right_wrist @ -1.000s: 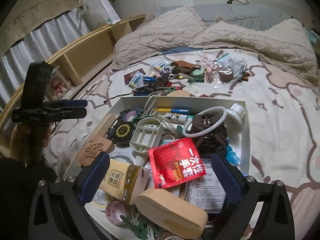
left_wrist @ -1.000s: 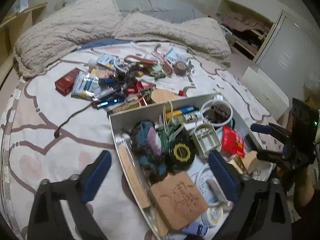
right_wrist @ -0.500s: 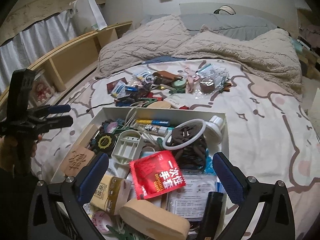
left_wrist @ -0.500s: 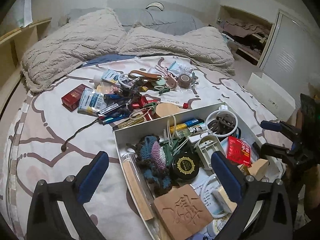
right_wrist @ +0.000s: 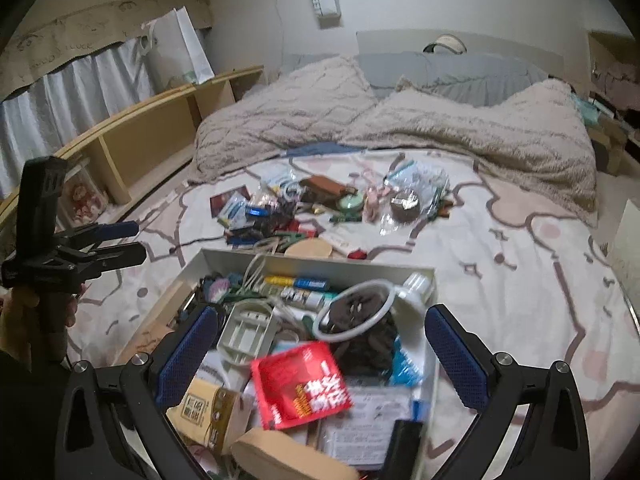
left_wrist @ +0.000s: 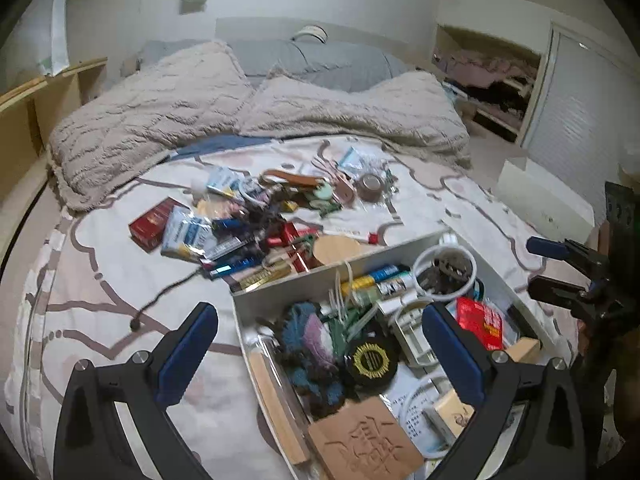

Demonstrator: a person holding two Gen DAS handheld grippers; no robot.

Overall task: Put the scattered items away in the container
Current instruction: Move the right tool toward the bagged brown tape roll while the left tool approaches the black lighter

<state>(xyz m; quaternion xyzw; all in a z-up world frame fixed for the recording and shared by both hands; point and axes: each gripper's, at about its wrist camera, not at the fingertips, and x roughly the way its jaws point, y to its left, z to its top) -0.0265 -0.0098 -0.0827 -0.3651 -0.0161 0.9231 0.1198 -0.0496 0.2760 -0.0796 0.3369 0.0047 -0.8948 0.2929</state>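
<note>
Both grippers have lifted back from the white container (left_wrist: 400,244), each with fingers spread, empty. Its long axis runs toward the pillows. Scattered items (left_wrist: 256,220) lie just beyond its far wall on the bed (left_wrist: 100,280).

Both cameras look forward and down over the bed, toward the grey pillows at the top of each frame. The left wrist view stands at the left side of the white rectangular tray (left_wrist: 280,286), which fills its lower right. The right wrist view stands at the near end of this tray (right_wrist: 320,262), which lies in its lower centre. Both are close above it. They share the tray, the pile of small scattered things (left_wrist: 256,224) (right_wrist: 304,208) beyond it, and the beige quilt. Each view shows the other tool at its edge.
</note>
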